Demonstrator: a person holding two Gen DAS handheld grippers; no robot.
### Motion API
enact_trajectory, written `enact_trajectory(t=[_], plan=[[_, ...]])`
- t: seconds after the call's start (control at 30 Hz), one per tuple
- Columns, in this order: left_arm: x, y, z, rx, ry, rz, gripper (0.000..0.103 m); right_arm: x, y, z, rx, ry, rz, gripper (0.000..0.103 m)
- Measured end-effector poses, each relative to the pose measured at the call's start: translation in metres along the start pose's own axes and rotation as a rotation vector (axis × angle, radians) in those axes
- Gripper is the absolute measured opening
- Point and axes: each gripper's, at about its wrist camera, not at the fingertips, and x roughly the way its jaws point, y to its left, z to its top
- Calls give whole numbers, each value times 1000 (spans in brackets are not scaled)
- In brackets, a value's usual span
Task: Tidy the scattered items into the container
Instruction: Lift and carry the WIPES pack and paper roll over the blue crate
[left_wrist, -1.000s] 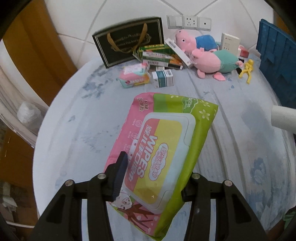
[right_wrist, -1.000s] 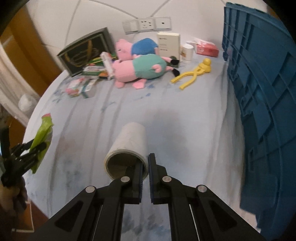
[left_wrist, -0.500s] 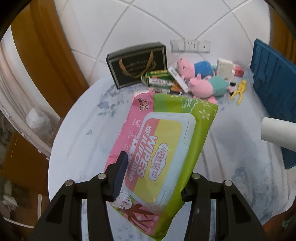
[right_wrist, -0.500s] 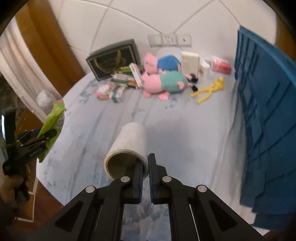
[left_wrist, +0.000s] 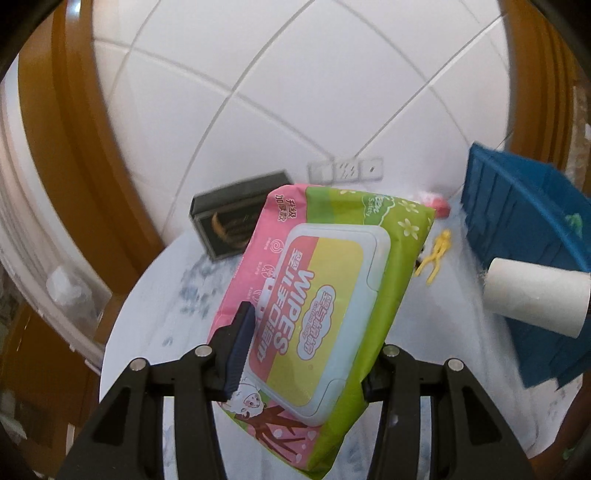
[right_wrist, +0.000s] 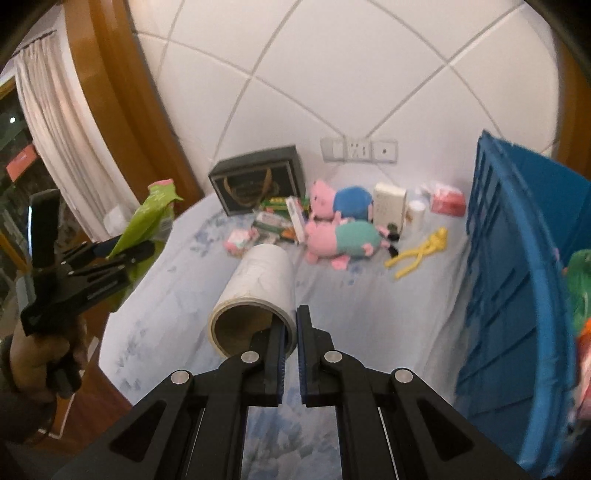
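Wipes pack (left_wrist: 325, 306), pink and green, clamped between our left gripper (left_wrist: 306, 354) jaws, held above the table (right_wrist: 369, 314), left of the blue crate (right_wrist: 517, 295). Our right gripper (right_wrist: 290, 332) pinches the paper roll (right_wrist: 258, 288) by its wall, also airborne near the crate. 2 plush pigs (right_wrist: 340, 229) lie behind.

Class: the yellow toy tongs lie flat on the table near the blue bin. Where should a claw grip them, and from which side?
Grip the yellow toy tongs across the two arms near their joined end by the blue bin, coming from above. They lie flat, so only the top is open; the arms look thin, and splay toward the near end.
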Motion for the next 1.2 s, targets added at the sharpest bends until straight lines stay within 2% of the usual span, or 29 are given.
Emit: enact_trajectory(t=[0.2, 0.37, 0.57, 0.87, 1.2], plan=[[-11, -48, 51, 52, -79, -40, 47, -43, -40, 25, 8, -82, -19, 6], [-19, -107, 90, 95, -124, -93, 47, -89, -87, 43, 23, -159, -60, 6], [-27, -189, 123, 143, -153, -189, 47, -128, -139, 45, 38, -202, -114, 6], [-36, -300, 151, 228, -181, -311, 47, -176, -219, 31, 116, -245, -195, 6], [-36, -399, 166, 328, -173, -392, 47, -221, -301, 10, 222, -295, -287, 6]])
